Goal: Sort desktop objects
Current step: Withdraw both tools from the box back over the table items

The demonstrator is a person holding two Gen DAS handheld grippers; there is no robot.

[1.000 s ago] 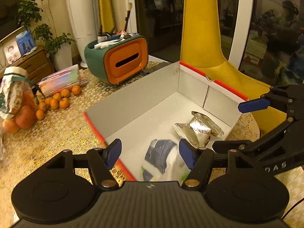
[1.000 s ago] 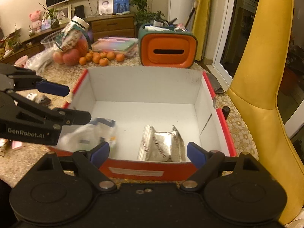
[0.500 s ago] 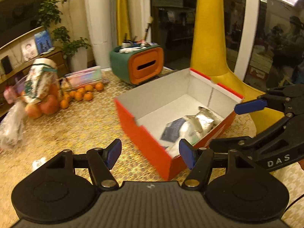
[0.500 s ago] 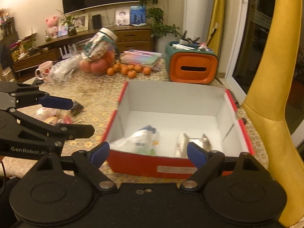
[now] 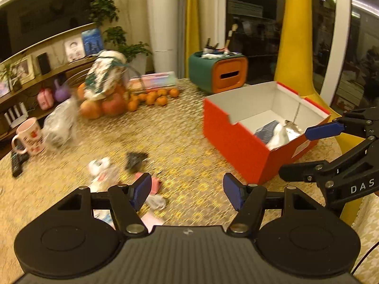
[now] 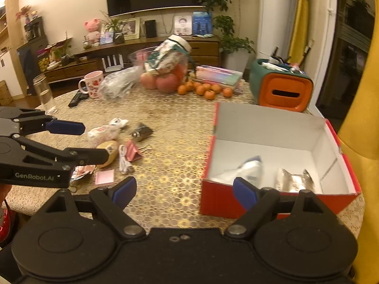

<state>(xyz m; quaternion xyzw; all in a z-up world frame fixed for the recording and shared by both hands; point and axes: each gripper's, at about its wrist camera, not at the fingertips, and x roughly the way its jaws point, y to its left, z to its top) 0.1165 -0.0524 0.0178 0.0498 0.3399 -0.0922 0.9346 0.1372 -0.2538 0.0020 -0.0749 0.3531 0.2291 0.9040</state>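
A red box point(image 5: 234, 139) point(image 6: 272, 198) with a white inside stands on the right of the table. A white and blue packet point(image 6: 248, 168) point(image 5: 272, 132) and a silver foil packet point(image 6: 293, 182) lie in it. Small loose items lie to the left: a white wrapped snack point(image 6: 104, 132), a dark packet point(image 6: 142, 131) point(image 5: 135, 159), a pink binder clip point(image 6: 132, 152), a yellowish oval item point(image 6: 109, 149), a pink note point(image 6: 104, 177). My left gripper point(image 5: 187, 190) point(image 6: 78, 139) is open and empty above these items. My right gripper point(image 6: 184, 190) point(image 5: 308, 151) is open and empty before the box.
An orange and green organiser point(image 6: 281, 87) stands behind the box. Small oranges point(image 6: 203, 90), apples point(image 6: 163, 81), a wrapped jar point(image 6: 165, 54), a plastic bag point(image 6: 118, 82), a pink mug point(image 6: 92, 84), a remote point(image 6: 77, 97) and a glass point(image 6: 45, 94) stand at the back. A yellow chair point(image 6: 362, 130) stands on the right.
My left gripper has pulled back from over the box and swung left, over the loose items. The white and blue packet now lies in the box. My right gripper has drawn back too.
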